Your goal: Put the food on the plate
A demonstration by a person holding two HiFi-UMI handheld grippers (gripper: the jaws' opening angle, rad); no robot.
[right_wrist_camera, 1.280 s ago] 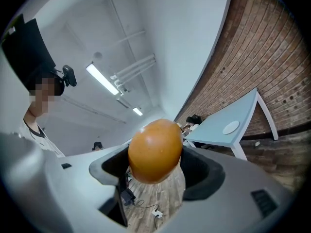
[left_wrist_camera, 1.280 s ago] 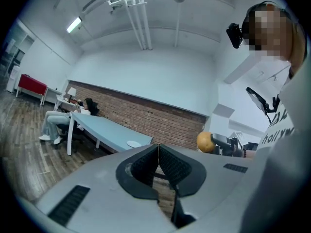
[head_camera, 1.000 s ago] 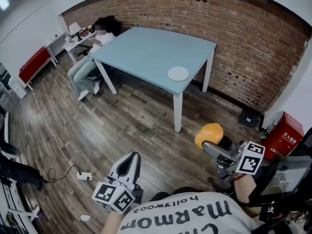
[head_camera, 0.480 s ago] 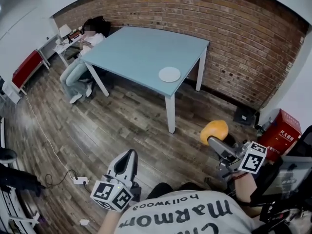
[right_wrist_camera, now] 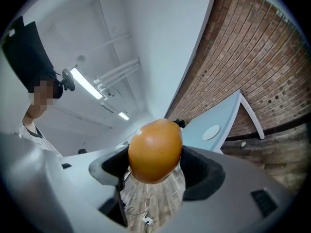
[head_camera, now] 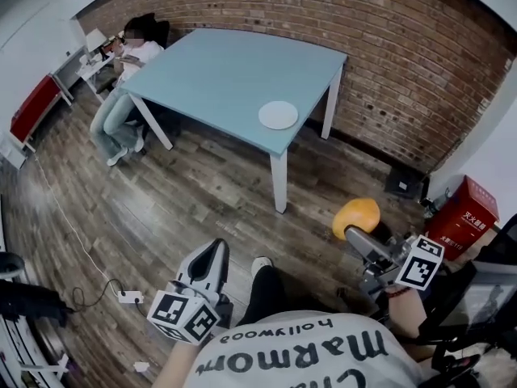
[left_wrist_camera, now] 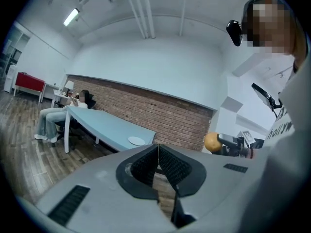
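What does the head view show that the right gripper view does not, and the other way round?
Only the head view shows the left gripper and a red box. Only the right gripper view shows the ceiling lights. Both show the orange food clamped in the right gripper, the white plate on the blue table, and the brick wall.

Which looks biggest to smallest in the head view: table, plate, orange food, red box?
1. Light blue table, by far.
2. Red box.
3. Orange food and white plate look about alike; the food is nearer the camera, so unranked.
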